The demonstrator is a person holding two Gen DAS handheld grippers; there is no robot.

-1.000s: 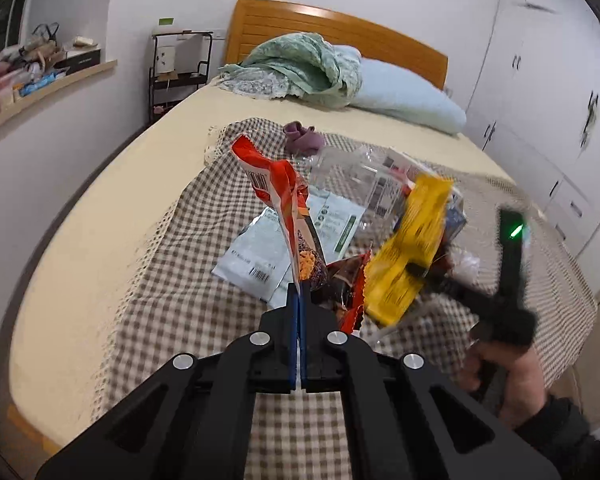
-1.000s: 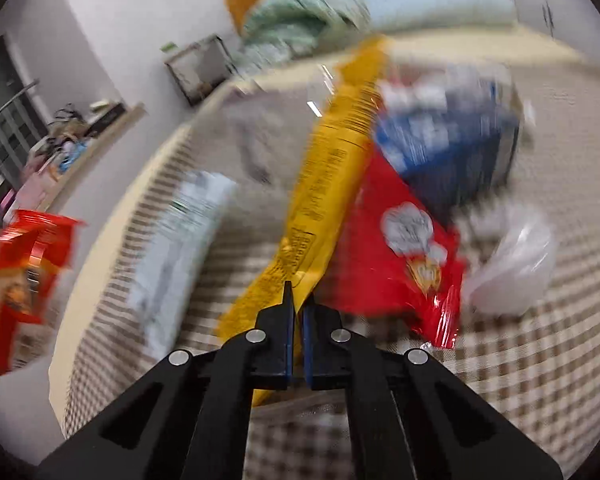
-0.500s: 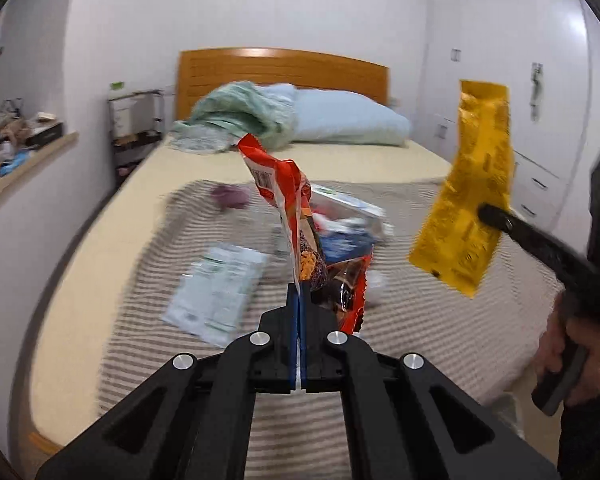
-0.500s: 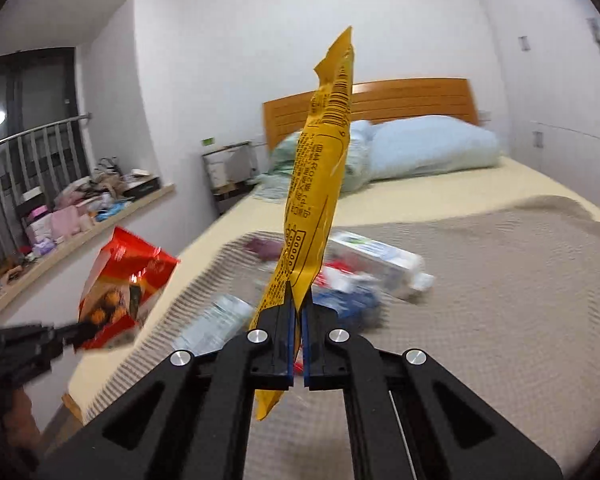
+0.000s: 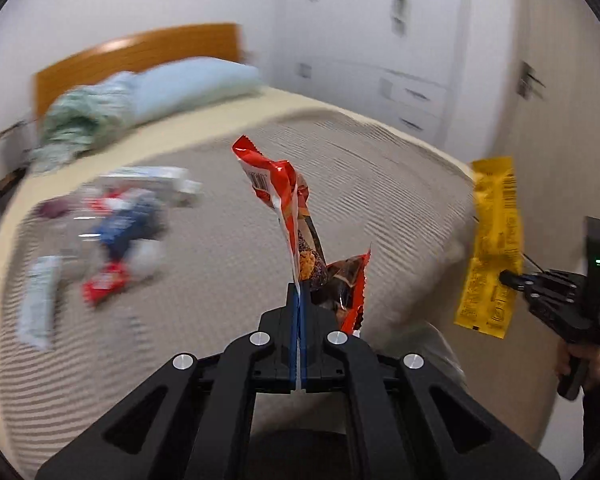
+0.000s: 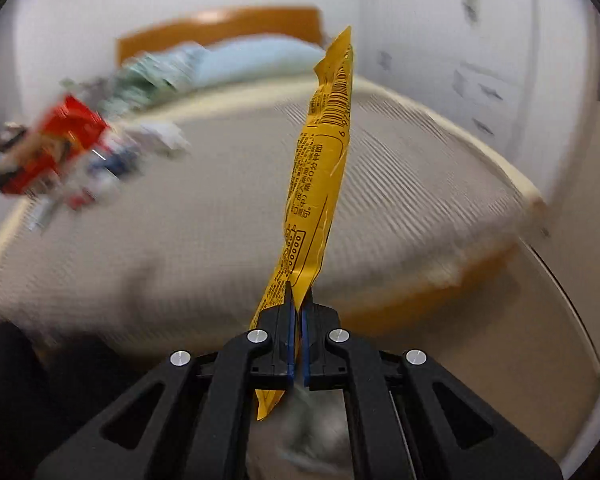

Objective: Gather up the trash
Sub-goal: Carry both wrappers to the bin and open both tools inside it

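Two wrappers in hand: the left gripper [image 5: 299, 294] pinches a crinkled red-orange snack bag [image 5: 290, 216], the right gripper [image 6: 297, 300] a long yellow plastic wrapper [image 6: 320, 168], while more litter [image 5: 112, 232] (blurred) awaits on the checked bedspread [image 5: 380, 184].

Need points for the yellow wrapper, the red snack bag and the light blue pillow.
yellow wrapper [image 6: 320, 168], right wrist view: middle of the printed panel, above the jaws.
red snack bag [image 5: 278, 184], left wrist view: upper red part beside the barcode.
light blue pillow [image 5: 196, 84], left wrist view: centre of the pillow, blurred.

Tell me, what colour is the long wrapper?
Yellow wrapper with black print; clearest in the right wrist view.
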